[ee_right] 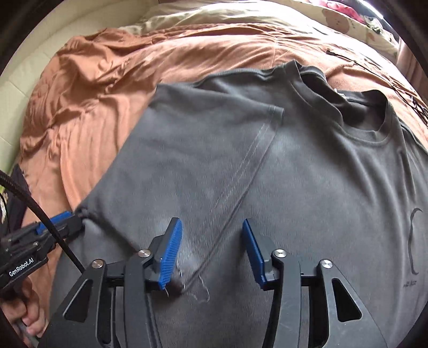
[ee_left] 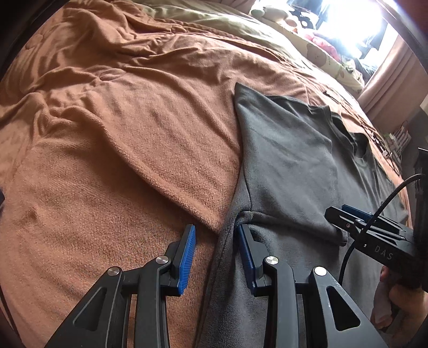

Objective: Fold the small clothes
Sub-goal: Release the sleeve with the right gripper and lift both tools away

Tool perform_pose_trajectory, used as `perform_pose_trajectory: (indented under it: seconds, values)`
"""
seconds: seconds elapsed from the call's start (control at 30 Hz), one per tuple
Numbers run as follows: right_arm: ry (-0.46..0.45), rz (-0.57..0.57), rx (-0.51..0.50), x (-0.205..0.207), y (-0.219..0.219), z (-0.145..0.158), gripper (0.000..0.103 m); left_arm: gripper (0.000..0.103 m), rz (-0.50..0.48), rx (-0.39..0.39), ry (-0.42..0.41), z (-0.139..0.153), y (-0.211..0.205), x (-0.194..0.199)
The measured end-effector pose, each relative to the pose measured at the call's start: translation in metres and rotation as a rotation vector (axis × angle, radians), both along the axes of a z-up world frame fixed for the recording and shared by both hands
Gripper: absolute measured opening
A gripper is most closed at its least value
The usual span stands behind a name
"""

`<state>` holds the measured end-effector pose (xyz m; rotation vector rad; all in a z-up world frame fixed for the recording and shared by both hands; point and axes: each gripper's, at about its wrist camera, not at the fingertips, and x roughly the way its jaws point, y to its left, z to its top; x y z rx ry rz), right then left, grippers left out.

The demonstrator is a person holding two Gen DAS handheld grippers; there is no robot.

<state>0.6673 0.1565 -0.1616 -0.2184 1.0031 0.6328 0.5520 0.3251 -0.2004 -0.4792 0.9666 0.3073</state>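
Lying face up on a rumpled orange-brown blanket (ee_left: 112,128), a dark grey T-shirt (ee_right: 307,187) has one sleeve (ee_right: 192,150) folded inward across its chest, the stitched hem running diagonally down toward the camera. Its neckline (ee_right: 374,125) points away, toward pale patterned bedding (ee_right: 347,24) beyond the shirt. A faint dark print (ee_right: 414,241) marks the shirt front near its far side edge. The right gripper (ee_right: 211,251) hangs over the folded sleeve with its blue-padded jaws spread apart, holding nothing; loose threads trail from the sleeve corner just below it. The left gripper (ee_left: 216,257) sits at the shirt's side edge near the armpit, jaws parted, one blue pad over the blanket and the other against the bunched grey cloth; from the right wrist view its tips touch that bunched edge. A hand (ee_right: 29,318) grips the left tool's handle beside the shirt. Bright window light (ee_left: 355,24) glares past the shirt's collar end.
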Motion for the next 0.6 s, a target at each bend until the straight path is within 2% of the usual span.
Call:
perform_pose_trajectory:
  seconds: [0.13,0.3,0.43,0.6]
  values:
    - [-0.010,0.000,-0.028,-0.013,-0.002,-0.001,0.044,0.034,0.004,0.049,0.031,-0.001,-0.001,0.001]
    - [-0.033,0.008,-0.050,-0.036,-0.003,0.000,0.044,0.034,0.021,0.034,0.036,0.000,0.005,-0.004]
    - [-0.004,-0.019,-0.011,-0.046,-0.022,0.009,0.044,0.034,0.030,0.014,0.016,0.009,0.005,-0.011]
    - [-0.015,-0.093,0.062,-0.058,-0.060,0.037,0.044,0.034,0.031,-0.001,-0.024,0.028,0.001,-0.021]
